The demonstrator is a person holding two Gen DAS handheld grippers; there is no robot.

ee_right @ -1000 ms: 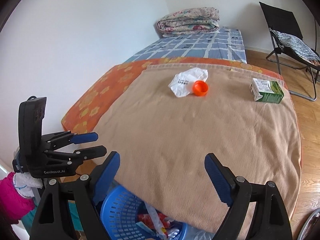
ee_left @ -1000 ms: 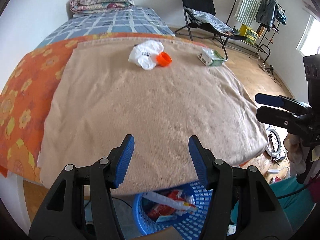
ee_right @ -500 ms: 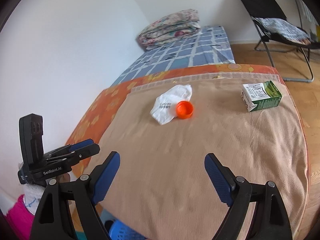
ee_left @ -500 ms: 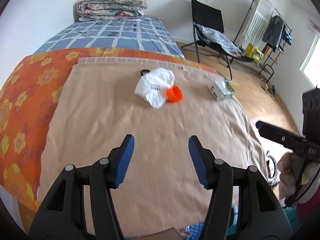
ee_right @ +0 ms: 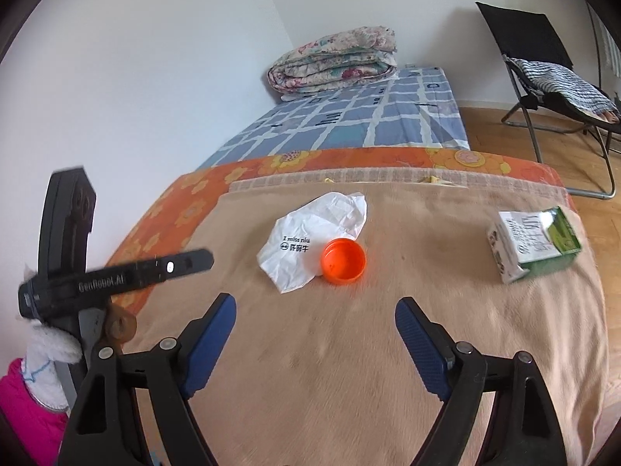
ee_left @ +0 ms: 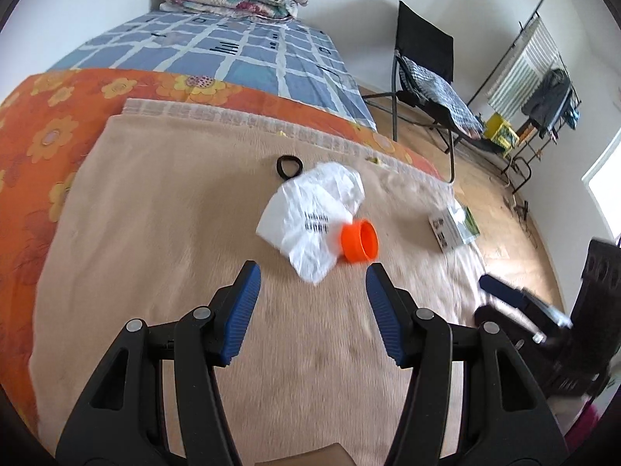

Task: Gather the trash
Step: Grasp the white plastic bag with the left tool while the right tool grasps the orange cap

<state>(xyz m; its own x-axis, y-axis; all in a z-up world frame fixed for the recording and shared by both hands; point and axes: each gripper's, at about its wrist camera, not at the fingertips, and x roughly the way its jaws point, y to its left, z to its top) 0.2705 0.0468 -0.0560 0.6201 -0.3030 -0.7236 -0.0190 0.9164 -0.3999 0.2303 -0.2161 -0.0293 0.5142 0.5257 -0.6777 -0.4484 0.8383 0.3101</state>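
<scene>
Right now both tools are over the tan blanket on the bed, and both are spread wide with nothing between the blue pads. What matters is who sits closer to the crumpled white plastic bag: seen from the left gripper, the bag's nearest corner lies at twelve o'clock, just beyond the fingertips and almost on the centre line, with the bag stretching away toward about eleven. The orange cap touches the bag's edge at roughly one o'clock from that gripper, lying on its side with its open mouth turned to the right. From the right gripper the same bag and cap sit at twelve o'clock too, but farther ahead, while the green and white carton lies on its side well off at two o'clock, near the blanket's right edge. I'd judge the left hand has the shorter reach to the bag, and the right is the nearer one for the carton. A small black loop lies just past the bag's far end.
</scene>
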